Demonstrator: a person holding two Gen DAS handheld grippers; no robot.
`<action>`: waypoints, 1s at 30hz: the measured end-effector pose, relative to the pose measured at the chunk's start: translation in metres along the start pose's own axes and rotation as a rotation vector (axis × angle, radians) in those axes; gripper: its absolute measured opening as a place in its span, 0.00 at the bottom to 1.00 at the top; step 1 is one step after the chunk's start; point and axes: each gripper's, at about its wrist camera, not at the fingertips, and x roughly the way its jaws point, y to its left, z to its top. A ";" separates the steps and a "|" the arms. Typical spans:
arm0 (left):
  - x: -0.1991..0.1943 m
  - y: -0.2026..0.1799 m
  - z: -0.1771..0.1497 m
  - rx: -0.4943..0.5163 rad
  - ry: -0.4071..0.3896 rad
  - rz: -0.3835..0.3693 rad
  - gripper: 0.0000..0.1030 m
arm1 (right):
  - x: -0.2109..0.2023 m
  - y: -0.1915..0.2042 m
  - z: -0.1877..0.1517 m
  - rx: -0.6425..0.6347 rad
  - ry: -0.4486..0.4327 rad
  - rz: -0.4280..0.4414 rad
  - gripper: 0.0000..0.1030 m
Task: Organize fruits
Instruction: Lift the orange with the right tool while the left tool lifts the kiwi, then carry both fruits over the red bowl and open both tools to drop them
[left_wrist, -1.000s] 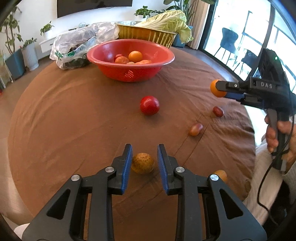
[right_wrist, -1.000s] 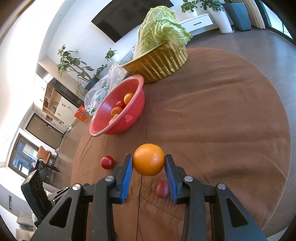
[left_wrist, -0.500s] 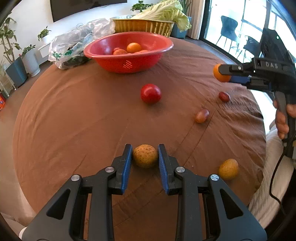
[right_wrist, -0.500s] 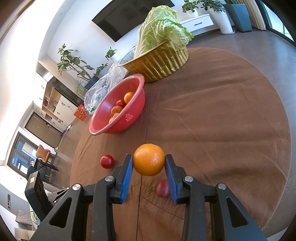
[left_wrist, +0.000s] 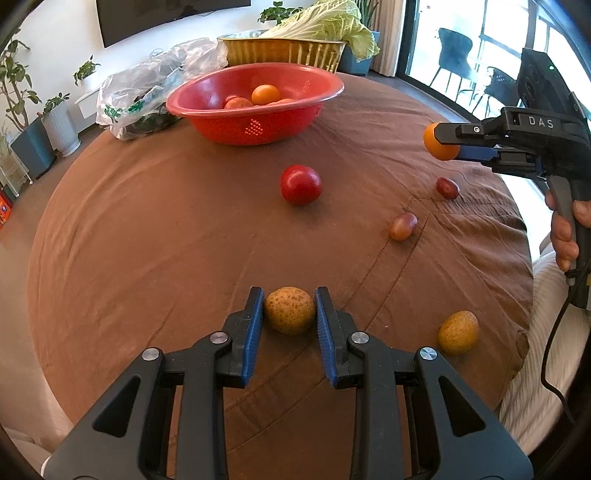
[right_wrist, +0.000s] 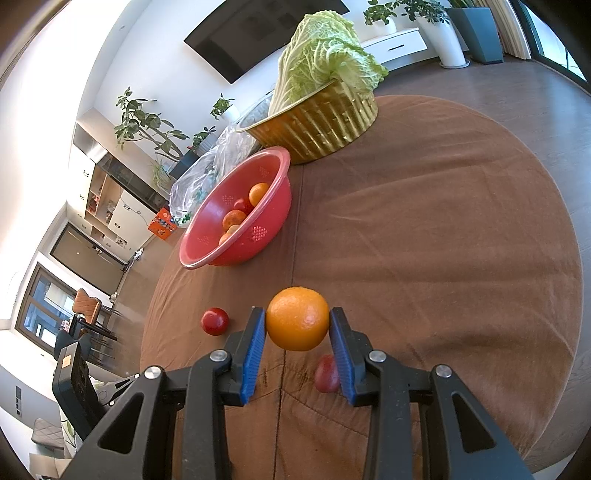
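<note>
Left wrist view: the left gripper (left_wrist: 289, 314) is seen closed on a speckled brown fruit (left_wrist: 289, 310), both blue pads touching its sides; whether the fruit touches the cloth cannot be told. The red basket (left_wrist: 255, 103) is taken as landmark, at the far side of the brown-clothed desk (left_wrist: 147, 240). Oranges and a red fruit are noted inside it. A red tomato (left_wrist: 300, 184) lies on the cloth nearer the camera than the basket. Two small reddish fruits (left_wrist: 403, 226) (left_wrist: 447, 187) lie to the right of the tomato, well apart from the basket. A second speckled fruit (left_wrist: 458, 331) lies at the desk's near right edge. The right gripper (left_wrist: 443, 142) is seen to the right of the basket, above the cloth, holding an orange (left_wrist: 436, 142). A gold basket (left_wrist: 284, 51) with cabbage (left_wrist: 325, 22) stands behind the red basket, a plastic bag (left_wrist: 147, 92) to its left.

Right wrist view: the right gripper (right_wrist: 297, 325) is clamped on the orange (right_wrist: 297, 318), held clear of the cloth. The red basket (right_wrist: 273, 221) lies ahead and to the left. The tomato (right_wrist: 214, 321) lies nearer than the basket. A reddish fruit (right_wrist: 327, 373) is partly hidden below the orange.
</note>
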 end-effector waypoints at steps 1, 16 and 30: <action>0.000 0.001 0.000 -0.003 -0.001 -0.005 0.25 | 0.000 0.000 0.000 0.000 0.000 0.000 0.37; -0.013 0.026 0.027 -0.119 -0.065 -0.112 0.25 | 0.005 0.015 0.005 -0.005 0.005 0.074 0.37; -0.007 0.027 0.025 -0.131 -0.058 -0.120 0.25 | 0.044 0.065 -0.009 -0.312 0.113 -0.064 0.40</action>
